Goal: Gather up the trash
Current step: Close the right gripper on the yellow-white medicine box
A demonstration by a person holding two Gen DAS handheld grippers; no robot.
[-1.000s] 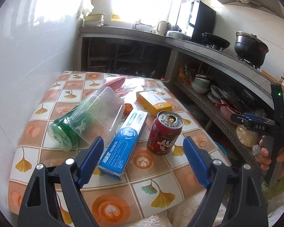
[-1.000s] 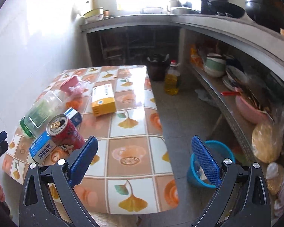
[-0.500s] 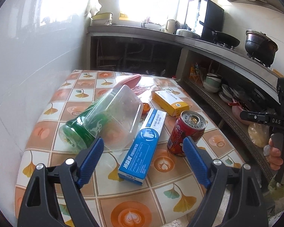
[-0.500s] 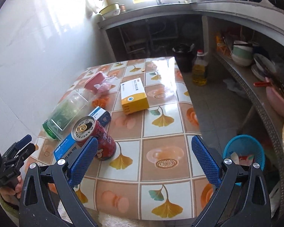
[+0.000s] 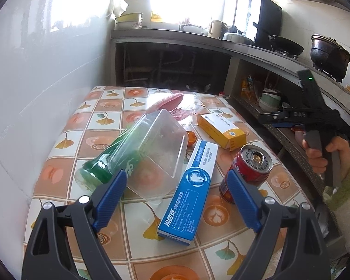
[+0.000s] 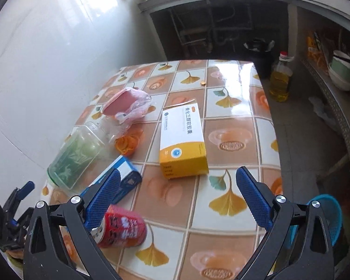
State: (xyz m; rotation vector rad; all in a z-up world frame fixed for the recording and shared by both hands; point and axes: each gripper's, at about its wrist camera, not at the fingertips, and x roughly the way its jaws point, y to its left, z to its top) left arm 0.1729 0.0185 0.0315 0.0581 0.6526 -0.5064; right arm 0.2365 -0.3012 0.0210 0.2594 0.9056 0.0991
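Tiled table — carries can, yellow box, blue box, bottle

Each handheld tool is being seen as a black plastic frame with triangular cut-outs and round silver screws at its joints. On the left gripper and the right gripper alike, two long fingers are being shown clad in ribbed blue pads. A black upright stalk with a small green light is being carried on the right tool, whose side is marked with pale letters. A fluffy pale-green sleeve is being worn at the right hand.
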